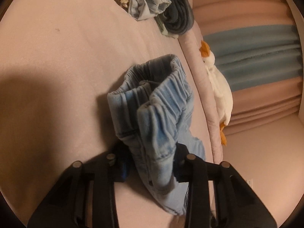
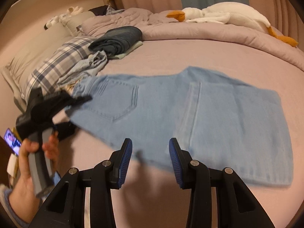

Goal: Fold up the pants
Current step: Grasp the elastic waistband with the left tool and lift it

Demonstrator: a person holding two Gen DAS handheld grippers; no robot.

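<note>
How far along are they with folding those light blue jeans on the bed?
Partway. The jeans lie flat on the bed, legs already doubled back. The left claw grips the elastic waistband end, lifting it. The right claw hangs open and empty above the near edge. Bringing the waistband over to finish the fold is left.

- The light is warm, dim and indoor, tinting the pink sheet (image 1: 62,60) peach.
- In the left wrist view a broad soft shadow lies on the sheet left of the jeans (image 1: 152,114), and the waistband casts a darker one beside itself.
- In the right wrist view the jeans (image 2: 190,117) are smeared by motion blur, as is the left gripper (image 2: 76,112).
- Both views bow strongly at the rim, with black corners.
- No glare shows.
</note>
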